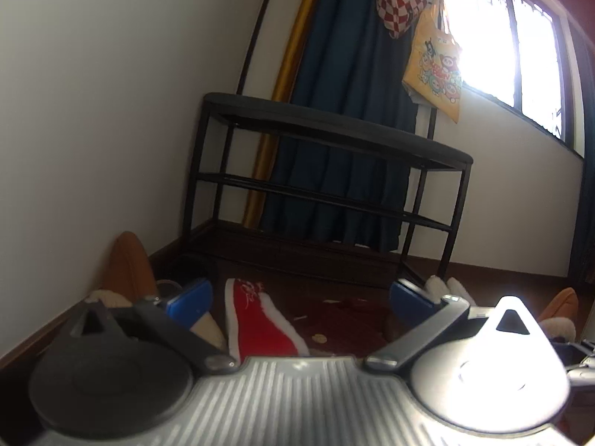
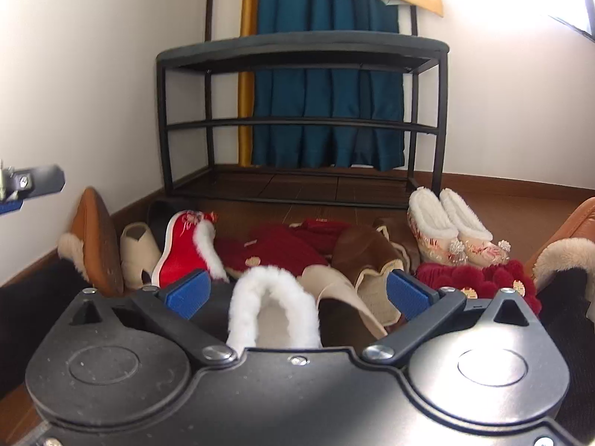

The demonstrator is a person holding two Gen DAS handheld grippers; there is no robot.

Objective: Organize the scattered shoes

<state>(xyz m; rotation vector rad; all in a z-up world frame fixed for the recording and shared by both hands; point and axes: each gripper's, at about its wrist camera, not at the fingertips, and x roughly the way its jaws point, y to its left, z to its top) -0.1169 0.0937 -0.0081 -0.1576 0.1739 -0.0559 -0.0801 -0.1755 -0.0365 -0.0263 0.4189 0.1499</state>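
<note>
Shoes [image 2: 282,260] heaped at lower centre before the empty rack [image 2: 301,119]; both hand-held grippers, left [image 1: 301,297] and right [image 2: 295,293], gape wide, holding nothing; risk: overlapping shoes snag, dragging neighbours.

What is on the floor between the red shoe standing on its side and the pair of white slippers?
In the right wrist view, a heap of dark red cloth and a brown shoe lie between the red shoe and the white slippers.
</note>
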